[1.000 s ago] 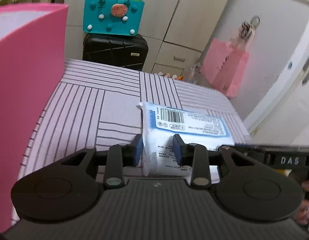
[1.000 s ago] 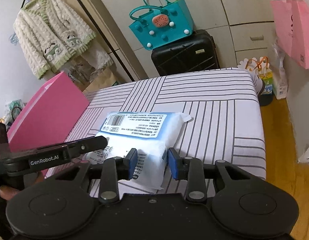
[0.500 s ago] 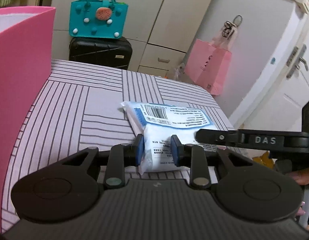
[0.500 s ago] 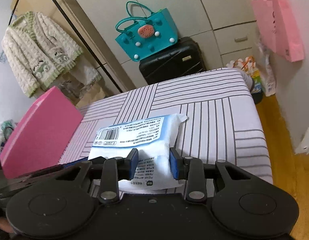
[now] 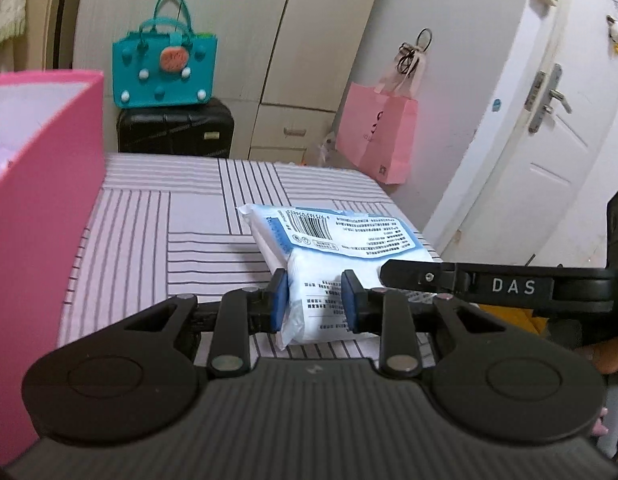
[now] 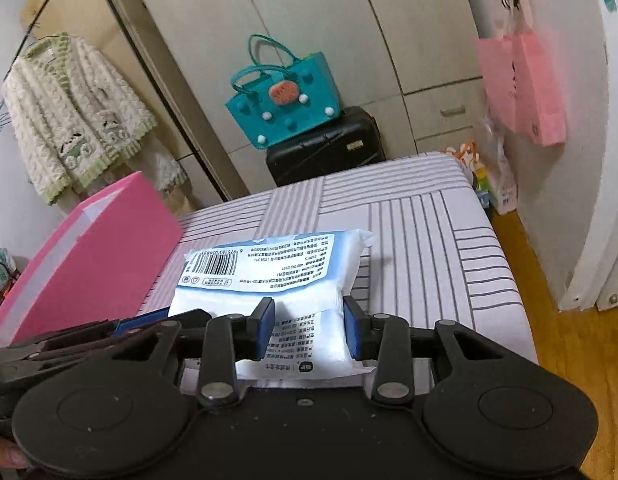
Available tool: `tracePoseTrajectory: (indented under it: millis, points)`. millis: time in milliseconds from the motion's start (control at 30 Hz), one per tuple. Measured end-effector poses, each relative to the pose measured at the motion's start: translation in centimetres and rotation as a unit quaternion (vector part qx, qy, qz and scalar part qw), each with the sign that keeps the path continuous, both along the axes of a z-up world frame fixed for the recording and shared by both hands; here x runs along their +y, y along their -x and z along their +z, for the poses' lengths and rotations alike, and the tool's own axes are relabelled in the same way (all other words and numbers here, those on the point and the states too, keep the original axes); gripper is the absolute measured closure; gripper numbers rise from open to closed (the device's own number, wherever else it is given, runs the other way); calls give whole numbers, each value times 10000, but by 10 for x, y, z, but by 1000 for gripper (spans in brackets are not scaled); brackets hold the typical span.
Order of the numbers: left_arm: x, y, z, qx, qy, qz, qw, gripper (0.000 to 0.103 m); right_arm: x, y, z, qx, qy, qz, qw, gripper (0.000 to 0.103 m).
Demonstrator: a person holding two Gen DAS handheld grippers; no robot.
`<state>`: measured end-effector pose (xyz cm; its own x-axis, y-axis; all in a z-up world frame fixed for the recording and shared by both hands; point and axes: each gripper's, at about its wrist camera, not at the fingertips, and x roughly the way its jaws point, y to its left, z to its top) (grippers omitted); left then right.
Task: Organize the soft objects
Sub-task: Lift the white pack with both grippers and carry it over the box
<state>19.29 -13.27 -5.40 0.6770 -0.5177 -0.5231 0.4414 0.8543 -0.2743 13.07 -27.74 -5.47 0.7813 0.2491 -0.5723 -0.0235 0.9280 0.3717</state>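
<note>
Tissue pack (image 5: 333,248) between both grippers' jaws

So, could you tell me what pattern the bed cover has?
Pale cover with dark stripes in blocks, clearest in the right wrist view.

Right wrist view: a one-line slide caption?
Both grippers hold a soft white pack over the striped bed, pink box alongside.

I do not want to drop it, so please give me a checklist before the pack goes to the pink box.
1. Left tool shut on pack: ok.
2. Right tool on pack: ok, pads touch it, though its jaws have just been opening.
3. Box top open: ok.
4. Bed between pack and box free: ok.
5. Pack fully off bed: cannot tell.
</note>
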Motion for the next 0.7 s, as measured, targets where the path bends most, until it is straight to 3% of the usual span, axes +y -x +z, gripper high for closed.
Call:
tracePoseTrajectory:
  millis: [200,433,700]
  points:
    - [18,30,21,-409,-62,99,9991,76,25,23,20,-317,153,194,9992,54]
    - [52,56,38,-367,-12,62,9993,76,48,39,33,-459,244,573,9970,51]
    - [95,83,84,-957,-77,13,9954,76,79,44,70,-901,296,1153,9888,45]
